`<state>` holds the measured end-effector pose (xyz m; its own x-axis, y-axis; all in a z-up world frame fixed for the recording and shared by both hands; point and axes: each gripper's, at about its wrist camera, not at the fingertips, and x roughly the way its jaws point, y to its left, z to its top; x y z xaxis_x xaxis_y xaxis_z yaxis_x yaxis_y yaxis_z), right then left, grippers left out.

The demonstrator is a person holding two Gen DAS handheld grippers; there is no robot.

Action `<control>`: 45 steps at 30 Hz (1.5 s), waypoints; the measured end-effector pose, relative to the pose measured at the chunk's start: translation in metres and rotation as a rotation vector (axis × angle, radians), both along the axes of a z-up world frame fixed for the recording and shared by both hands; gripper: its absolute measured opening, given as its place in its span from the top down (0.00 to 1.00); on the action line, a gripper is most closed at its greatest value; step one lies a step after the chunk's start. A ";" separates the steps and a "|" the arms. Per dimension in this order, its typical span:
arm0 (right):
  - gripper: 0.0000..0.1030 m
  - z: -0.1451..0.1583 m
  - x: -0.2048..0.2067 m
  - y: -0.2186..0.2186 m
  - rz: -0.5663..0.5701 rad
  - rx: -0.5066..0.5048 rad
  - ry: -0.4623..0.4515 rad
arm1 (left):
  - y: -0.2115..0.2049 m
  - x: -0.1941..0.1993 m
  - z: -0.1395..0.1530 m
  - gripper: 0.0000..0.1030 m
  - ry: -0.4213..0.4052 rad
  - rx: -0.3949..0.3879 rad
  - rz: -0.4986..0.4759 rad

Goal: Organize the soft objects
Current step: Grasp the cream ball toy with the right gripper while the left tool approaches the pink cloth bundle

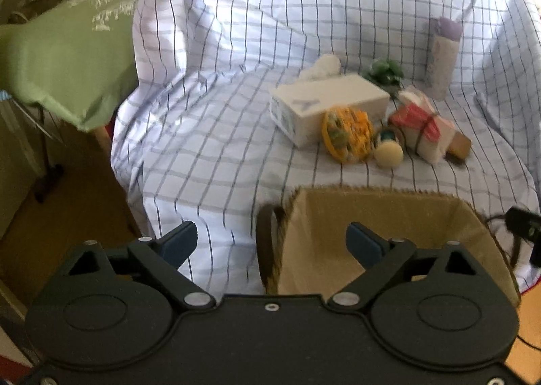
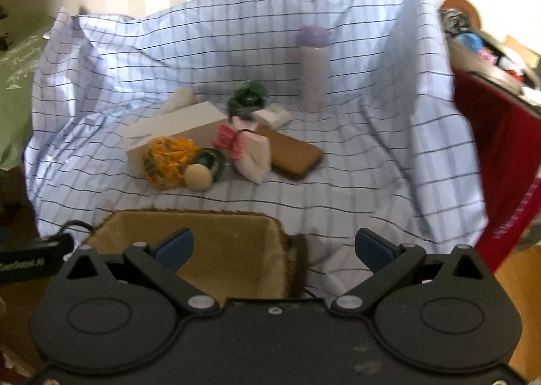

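1. Holding both tongs above the near edge of the checked sheet (image 1: 219, 121), I have nothing in either one.
2. My left tongs (image 1: 272, 244) are spread wide, blue pads apart, the right pad over the open mouth of the brown basket (image 1: 389, 212).
3. My right tongs (image 2: 274, 249) are spread wide too, the left pad over the same basket (image 2: 189, 222), the right pad over bare sheet.
4. The basket sits nearest me on the sheet; what I see of its inside is only tan lining.
5. Beyond it, well apart from both tongs, lies a cluster: a white box (image 2: 175, 129), and touching its front a yellow-orange knitted bundle (image 2: 169, 162).
6. Just beside the bundle rests a cream ball (image 2: 198, 176), with a green roll (image 2: 211, 162) behind it.
7. To the right is a white packet with a pink-red band (image 2: 247, 151), leaning against a flat brown case (image 2: 294, 157).
8. Farther back sit a dark green crumpled item (image 2: 248, 97) and a white rolled cloth (image 1: 323, 69) behind the box.
9. An upright bottle with a lilac cap (image 2: 314, 70) stands at the back.
10. A green-covered surface (image 1: 64, 57) lies off to the left.
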<state>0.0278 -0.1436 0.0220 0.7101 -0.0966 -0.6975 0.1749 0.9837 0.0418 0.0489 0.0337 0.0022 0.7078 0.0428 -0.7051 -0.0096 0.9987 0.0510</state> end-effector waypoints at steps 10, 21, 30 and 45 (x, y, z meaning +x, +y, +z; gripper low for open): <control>0.25 -0.012 0.055 0.008 0.058 0.022 0.067 | -0.011 0.051 -0.011 0.11 0.053 -0.012 -0.081; 0.27 -0.025 0.124 0.012 0.063 0.009 0.121 | -0.020 0.097 -0.024 0.11 0.092 -0.011 -0.128; 0.45 -0.038 0.150 0.036 0.165 0.074 0.148 | -0.011 0.105 -0.030 0.11 0.085 0.044 -0.084; 0.67 -0.068 0.188 0.061 0.154 0.093 0.201 | 0.026 0.111 -0.040 0.11 0.122 0.004 0.013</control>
